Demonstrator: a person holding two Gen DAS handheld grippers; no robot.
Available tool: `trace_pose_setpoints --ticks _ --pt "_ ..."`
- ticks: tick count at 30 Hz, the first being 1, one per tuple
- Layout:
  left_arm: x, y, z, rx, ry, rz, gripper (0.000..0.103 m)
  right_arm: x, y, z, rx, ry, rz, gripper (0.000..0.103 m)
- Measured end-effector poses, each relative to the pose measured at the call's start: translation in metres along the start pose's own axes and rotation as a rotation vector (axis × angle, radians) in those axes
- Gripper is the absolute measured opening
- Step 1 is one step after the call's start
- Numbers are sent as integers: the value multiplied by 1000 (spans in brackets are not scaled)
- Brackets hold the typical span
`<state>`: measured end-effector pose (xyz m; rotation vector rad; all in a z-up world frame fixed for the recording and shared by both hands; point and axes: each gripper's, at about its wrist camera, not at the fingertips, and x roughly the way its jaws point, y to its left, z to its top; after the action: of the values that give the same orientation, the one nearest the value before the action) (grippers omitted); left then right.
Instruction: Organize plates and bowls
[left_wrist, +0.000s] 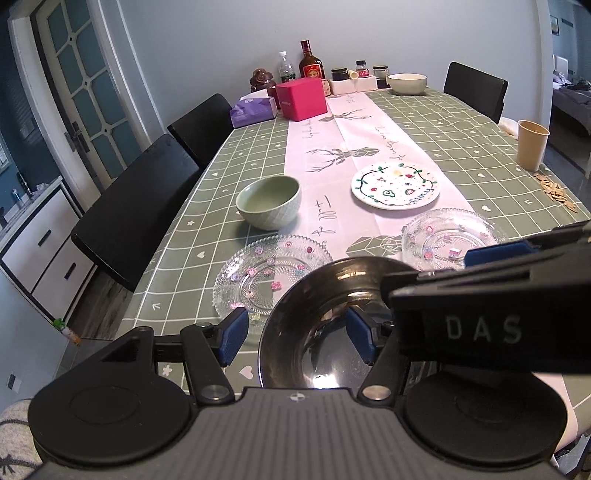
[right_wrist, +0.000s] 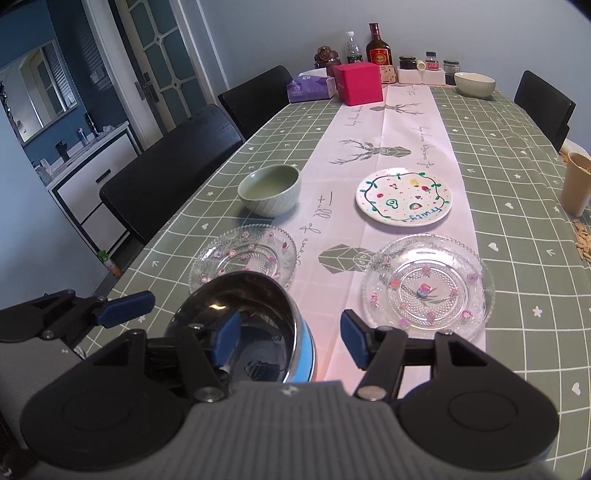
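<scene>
A steel bowl (left_wrist: 314, 314) with a blue outer wall is seen at the near edge of the table (left_wrist: 461, 122), between the two grippers. The left gripper (left_wrist: 295, 336) is released: one blue pad is outside the bowl's left rim and the other is inside the bowl, and neither seems to press on the wall. The right gripper (right_wrist: 290, 338) is released too: its left pad is inside the bowl, its right pad is apart from the blue wall, over the white runner (right_wrist: 406, 122). Each rim is thus straddled by open jaws, and nothing is held.

Just behind the steel bowl, a glass plate (right_wrist: 243, 254) is placed near the left edge, and part of it is hidden by the bowl. A second glass plate (right_wrist: 428, 288) is seen to the right, partly on the runner, just beside the right gripper. Further back, a green bowl (right_wrist: 269, 190) is placed towards the left edge and a painted plate (right_wrist: 404, 201) on the runner. Another bowl (right_wrist: 474, 84) is seen at the far end.

At the far end a red box (right_wrist: 360, 83), a purple tissue pack (right_wrist: 310, 86), bottles (right_wrist: 376, 46) and jars (right_wrist: 428, 62) are also found. A beige cup (right_wrist: 576, 184) and scattered seeds (right_wrist: 583, 240) are seen at the right edge. Black chairs (right_wrist: 177, 155) are placed along the left edge.
</scene>
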<state>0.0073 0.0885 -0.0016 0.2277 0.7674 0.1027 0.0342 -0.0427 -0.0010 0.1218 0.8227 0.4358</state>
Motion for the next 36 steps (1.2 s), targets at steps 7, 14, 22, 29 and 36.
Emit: trace_pose_setpoints --ticks 7,14,22,29,36 --pt "-10 -4 10 6 -14 -53 74 -21 -14 15 38 -78 -20 82" --pt "-20 -10 22 17 -44 -30 74 -35 -38 30 48 -114 -48 86" --pt "-19 -15 52 21 -45 -73 74 -47 -72 40 97 -176 -119 88" --pt "-17 -13 83 66 -129 -95 75 -38 -91 41 106 -159 -208 88" --pt "25 22 131 -9 -51 -208 75 -21 -87 52 74 -116 -183 88"
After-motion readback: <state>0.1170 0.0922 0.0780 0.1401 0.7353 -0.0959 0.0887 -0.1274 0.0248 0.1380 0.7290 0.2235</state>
